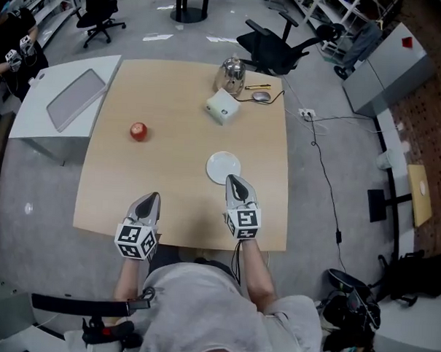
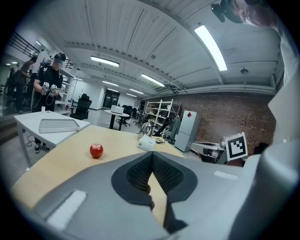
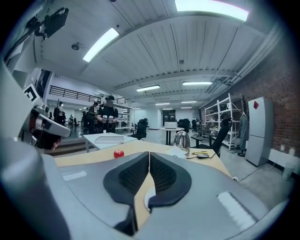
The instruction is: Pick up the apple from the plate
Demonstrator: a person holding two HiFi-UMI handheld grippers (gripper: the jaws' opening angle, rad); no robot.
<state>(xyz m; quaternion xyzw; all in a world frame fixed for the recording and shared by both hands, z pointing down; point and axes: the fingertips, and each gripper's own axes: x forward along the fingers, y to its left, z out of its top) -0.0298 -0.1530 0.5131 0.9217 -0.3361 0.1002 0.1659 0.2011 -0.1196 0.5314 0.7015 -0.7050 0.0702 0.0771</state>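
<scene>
A red apple lies bare on the wooden table, left of centre, apart from the empty white plate. The apple also shows in the left gripper view and, small, as the apple in the right gripper view. My left gripper hovers near the table's front edge, jaws shut and empty. My right gripper is just in front of the plate, jaws shut with nothing between them.
A white box, a metal kettle, a mouse and a pen lie at the table's far side. A white side table with a grey tray stands to the left. Office chairs stand beyond. A person stands far left.
</scene>
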